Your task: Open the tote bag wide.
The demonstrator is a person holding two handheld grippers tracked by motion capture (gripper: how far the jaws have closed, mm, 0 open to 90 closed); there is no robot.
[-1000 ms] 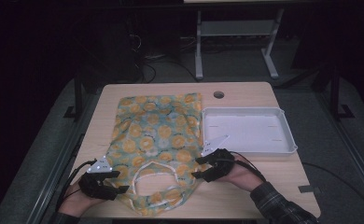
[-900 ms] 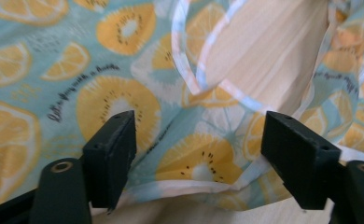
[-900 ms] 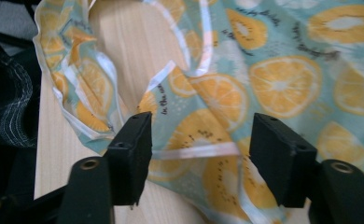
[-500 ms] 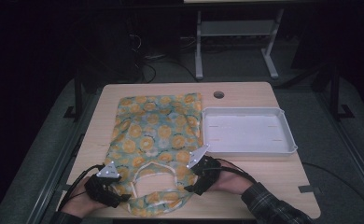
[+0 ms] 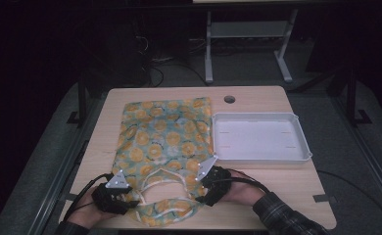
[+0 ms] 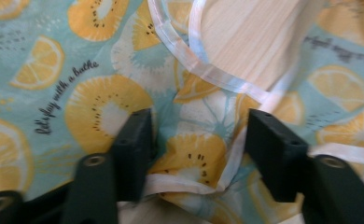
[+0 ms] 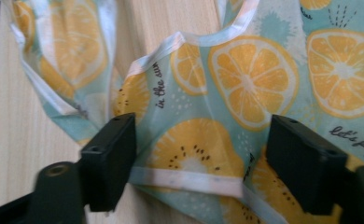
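A light blue cloth printed with orange and kiwi slices (image 5: 164, 142) lies spread on the wooden table (image 5: 257, 98), its white-trimmed neck opening and straps (image 5: 167, 188) toward the near edge. My left gripper (image 5: 128, 196) rests at the cloth's near left corner; its jaws stand open over a rumpled fold of the fabric (image 6: 196, 154). My right gripper (image 5: 201, 188) sits at the near right of the opening, jaws open astride the white hem (image 7: 189, 179). Bare wood shows through the neck opening (image 6: 245, 42).
A shallow white tray (image 5: 260, 137) stands to the right of the cloth. A round cable hole (image 5: 229, 99) is in the table near the far edge. Both forearms come in along the near edge. Bare tabletop lies right of the right hand.
Both grippers have moved inward and slightly nearer, onto the cloth's near edge on either side of the neck opening. The cloth's lower part is more rumpled.
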